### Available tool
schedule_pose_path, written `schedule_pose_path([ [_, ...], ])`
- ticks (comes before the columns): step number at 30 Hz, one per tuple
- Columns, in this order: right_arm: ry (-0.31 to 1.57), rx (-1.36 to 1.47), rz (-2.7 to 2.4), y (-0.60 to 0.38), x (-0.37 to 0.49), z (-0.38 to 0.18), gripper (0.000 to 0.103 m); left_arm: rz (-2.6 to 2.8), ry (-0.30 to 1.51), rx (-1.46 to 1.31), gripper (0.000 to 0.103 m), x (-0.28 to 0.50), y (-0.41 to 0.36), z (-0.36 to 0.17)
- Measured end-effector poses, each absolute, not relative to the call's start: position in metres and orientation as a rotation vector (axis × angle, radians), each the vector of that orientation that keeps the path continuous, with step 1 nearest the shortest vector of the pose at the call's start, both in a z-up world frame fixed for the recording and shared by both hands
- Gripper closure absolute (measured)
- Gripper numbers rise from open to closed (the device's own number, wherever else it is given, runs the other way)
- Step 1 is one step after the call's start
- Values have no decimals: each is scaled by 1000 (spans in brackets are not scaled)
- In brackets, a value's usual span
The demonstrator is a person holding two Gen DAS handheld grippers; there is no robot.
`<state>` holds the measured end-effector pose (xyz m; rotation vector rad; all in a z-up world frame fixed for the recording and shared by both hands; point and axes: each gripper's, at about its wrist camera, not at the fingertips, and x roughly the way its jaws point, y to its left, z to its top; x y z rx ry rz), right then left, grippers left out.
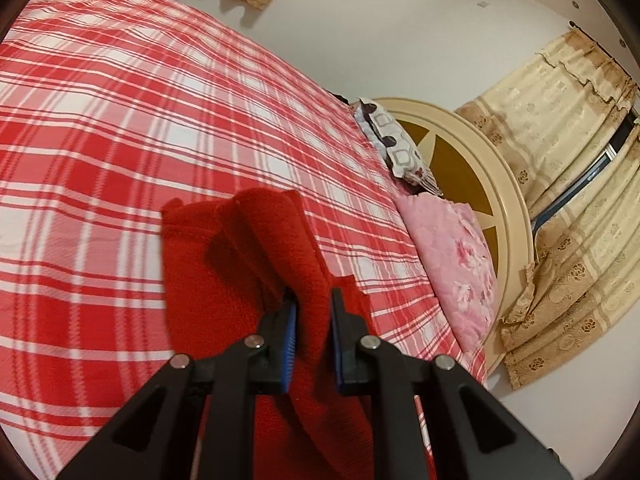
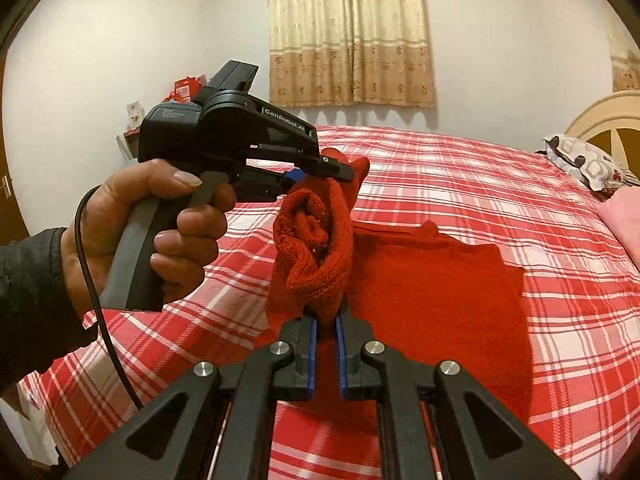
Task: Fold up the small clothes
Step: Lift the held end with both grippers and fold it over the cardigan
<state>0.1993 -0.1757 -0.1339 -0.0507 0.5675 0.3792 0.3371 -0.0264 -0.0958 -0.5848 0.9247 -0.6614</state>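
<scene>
Lettering "GenRobot.AI" (image 2: 285, 121), seen only in the right view, marks the left tongs (image 2: 332, 170), both tongs (image 2: 326, 320) clamping a red sweater (image 2: 440, 280) above the bed (image 2: 500, 184).

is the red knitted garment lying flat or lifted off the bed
Partly lifted: both grippers pinch one edge of the red knitted garment up; the rest lies on the checked bedspread.

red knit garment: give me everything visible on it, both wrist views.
The red knit garment looks like a small woollen sweater, plain red with ribbed stitches. Most of it lies spread on the red-and-white checked bedspread. One edge is lifted and bunched into rolled folds, pinched by both grippers: the right gripper is shut on the lower bunch, the left gripper on the upper part. Nothing else touches it.
</scene>
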Motion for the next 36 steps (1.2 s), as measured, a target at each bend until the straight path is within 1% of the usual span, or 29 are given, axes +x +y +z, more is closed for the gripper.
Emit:
schedule_pose_path([
  [12,597,28,345,-231,197,-130,96,-725,960,-542,88,345,-87,-96],
  [19,623,55,340,-247,193,-136,96,-749,987,-512,88,343,-113,-100],
  [20,625,62,341,-250,192,-137,96,-751,989,-507,89,343,-116,-100],
  [26,670,148,325,-276,194,-148,96,-760,1010,-426,89,342,-146,-107],
  [29,688,161,313,-283,193,-152,96,-771,1026,-390,92,340,-162,-114],
  [36,746,192,282,-299,194,-170,96,-805,1023,-282,92,331,-187,-119],
])
